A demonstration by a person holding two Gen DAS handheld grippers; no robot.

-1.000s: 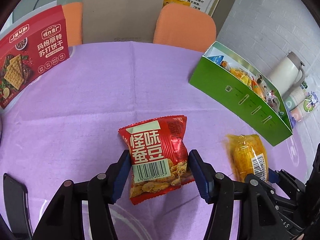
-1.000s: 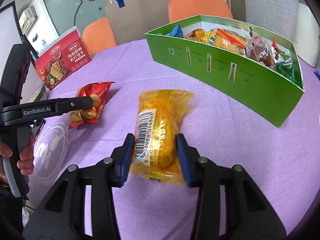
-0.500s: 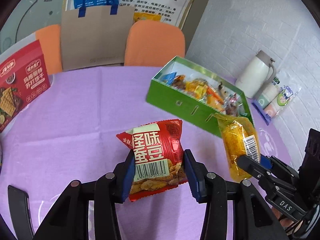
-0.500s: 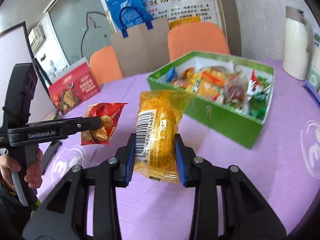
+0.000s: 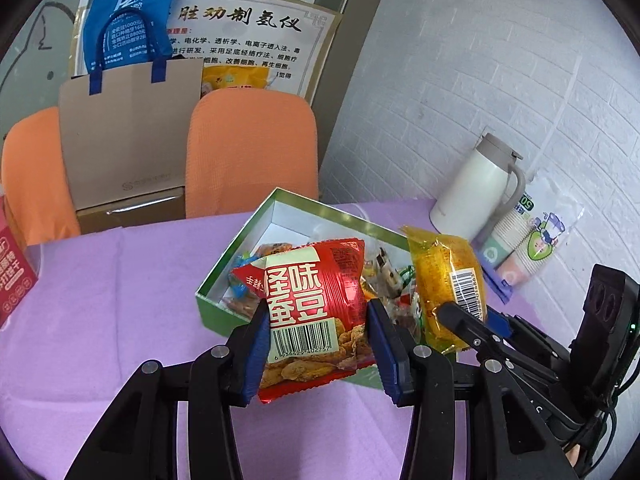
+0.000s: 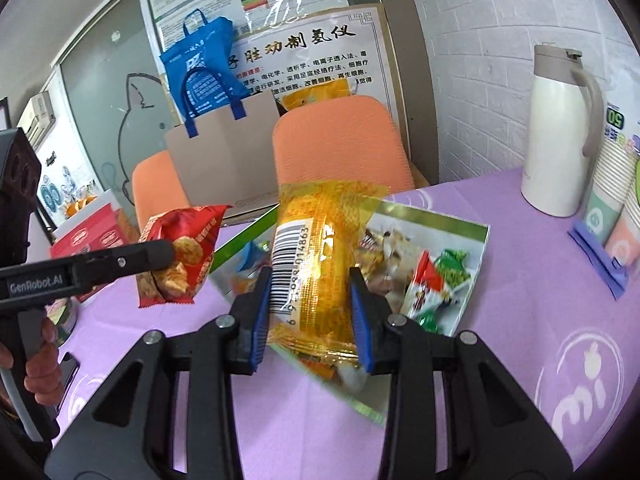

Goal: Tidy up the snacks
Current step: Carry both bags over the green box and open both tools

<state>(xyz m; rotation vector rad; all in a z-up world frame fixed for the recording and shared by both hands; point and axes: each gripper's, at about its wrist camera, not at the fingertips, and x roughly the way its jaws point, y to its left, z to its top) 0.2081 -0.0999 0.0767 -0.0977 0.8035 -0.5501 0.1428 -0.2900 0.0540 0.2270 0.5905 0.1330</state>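
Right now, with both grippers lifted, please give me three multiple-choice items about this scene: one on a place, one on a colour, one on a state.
1. Where is the kettle?
A. on the table by the wall
B. inside the green box
C. on a chair

2. What colour is the packet in the right gripper?
A. blue
B. yellow
C. white

3. How is the left gripper?
A. open, empty
B. shut on the red packet
C. lying on the table

Key: 1 A, it stands on the purple cloth beside the brick wall. 2 B, the yellow packet sits between its fingers. 3 B, the red packet is clamped above the green box.
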